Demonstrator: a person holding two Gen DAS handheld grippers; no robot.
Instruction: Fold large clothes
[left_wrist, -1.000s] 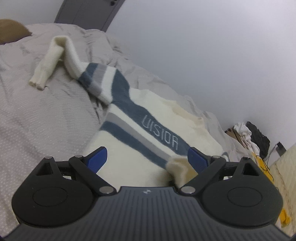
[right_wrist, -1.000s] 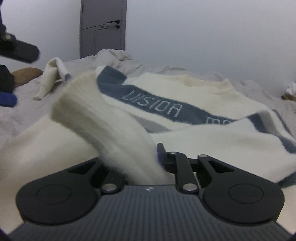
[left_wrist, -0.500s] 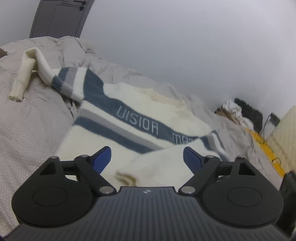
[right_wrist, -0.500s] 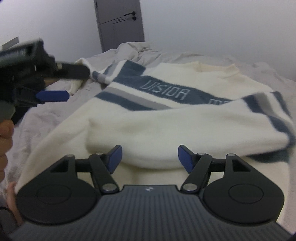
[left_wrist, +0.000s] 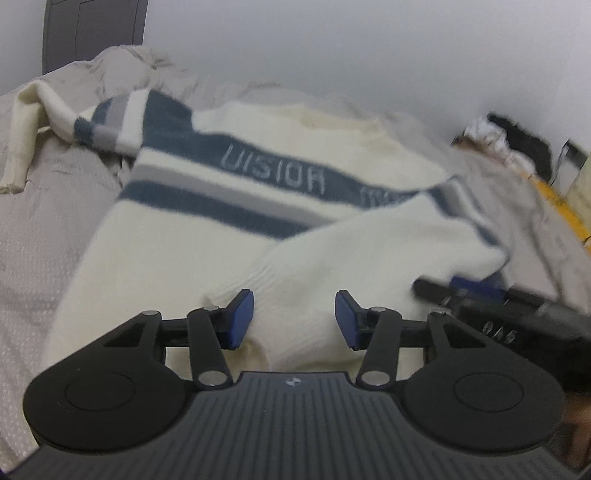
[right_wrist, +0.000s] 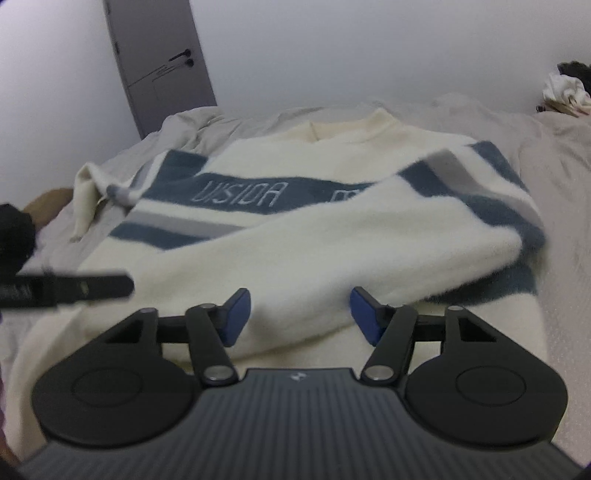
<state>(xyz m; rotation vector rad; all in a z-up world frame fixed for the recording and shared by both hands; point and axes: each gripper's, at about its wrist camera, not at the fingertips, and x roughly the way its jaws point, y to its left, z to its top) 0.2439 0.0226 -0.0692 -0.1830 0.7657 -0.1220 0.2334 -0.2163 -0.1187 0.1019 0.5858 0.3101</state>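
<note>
- Left wrist view: the cream sweater (left_wrist: 207, 236) lies spread on the bed (left_wrist: 40, 221), front up. Its blue chest band reads "VISION"; a second word is covered by the sleeve (left_wrist: 369, 251) folded across the body, leaving only a few unreadable strokes.
- The picture is smeared, so the clutter against the far wall at the right cannot be made out.
- The left claw (left_wrist: 294, 318) sits low over the ribbed cuff end of that folded sleeve. Its blue pads (left_wrist: 242, 314) stand apart and are closing, with the cuff between them but not pressed.
- The right claw (left_wrist: 476, 286) enters at the right edge, blurred, beside the sleeve's fold.
- Right wrist view: the same sweater (right_wrist: 332, 162) fills the bed (right_wrist: 554, 177), collar towards the wall; "VISION" shows again, the next word again covered by the sleeve (right_wrist: 332, 258).
- A grey door (right_wrist: 162, 62) stands behind.
- The right claw (right_wrist: 298, 317) hangs over the sleeve's near edge, its pads (right_wrist: 364, 314) apart and closing, cloth between them, untouched.
- The left claw (right_wrist: 74, 286) is a dark blur at the left edge, its jaws unreadable here.
</note>
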